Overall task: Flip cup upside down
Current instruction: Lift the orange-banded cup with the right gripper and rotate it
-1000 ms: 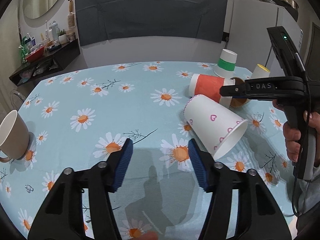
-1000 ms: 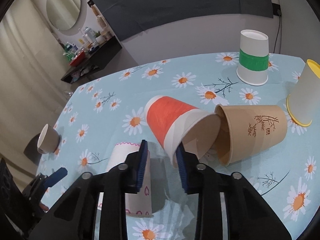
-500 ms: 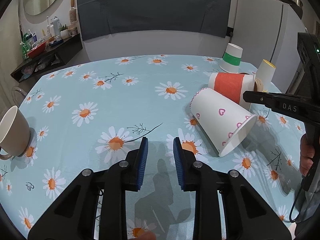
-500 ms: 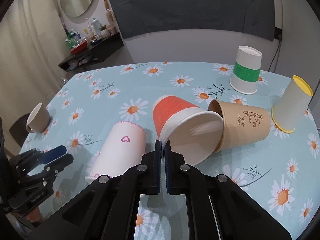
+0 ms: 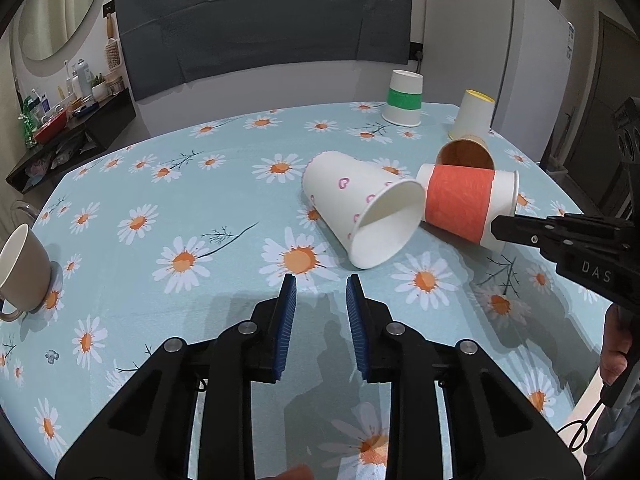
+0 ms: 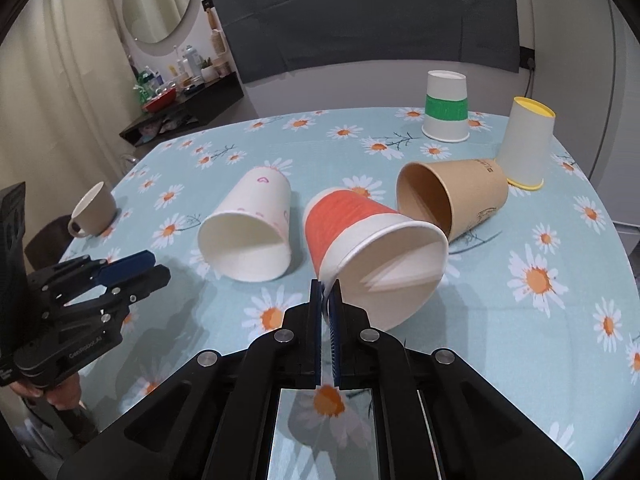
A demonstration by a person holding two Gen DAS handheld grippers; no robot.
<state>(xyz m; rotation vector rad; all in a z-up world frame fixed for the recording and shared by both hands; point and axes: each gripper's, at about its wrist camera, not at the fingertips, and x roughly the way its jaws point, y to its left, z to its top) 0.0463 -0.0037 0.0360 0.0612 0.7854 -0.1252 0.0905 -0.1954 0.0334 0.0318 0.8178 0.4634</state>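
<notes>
My right gripper (image 6: 327,288) is shut on the rim of the red-banded paper cup (image 6: 348,224), which lies tilted on its side, mouth toward me; it also shows in the left wrist view (image 5: 464,200). A white cup with pink hearts (image 5: 360,204) lies on its side to its left, and shows in the right wrist view (image 6: 256,224). A brown paper cup (image 6: 460,196) lies on its side behind. My left gripper (image 5: 320,292) hovers over the tablecloth in front of the heart cup, jaws a small gap apart and empty.
A green-banded cup (image 6: 446,106) and a yellow-rimmed cup (image 6: 526,144) stand upside down at the back right. A beige mug (image 5: 22,268) sits at the left edge of the daisy tablecloth (image 5: 180,216). A fridge (image 5: 500,52) stands behind the table.
My right gripper closed on the red cup's rim and pulled it nearer, lifting it slightly. My left gripper's jaws narrowed and it drew back from the heart cup.
</notes>
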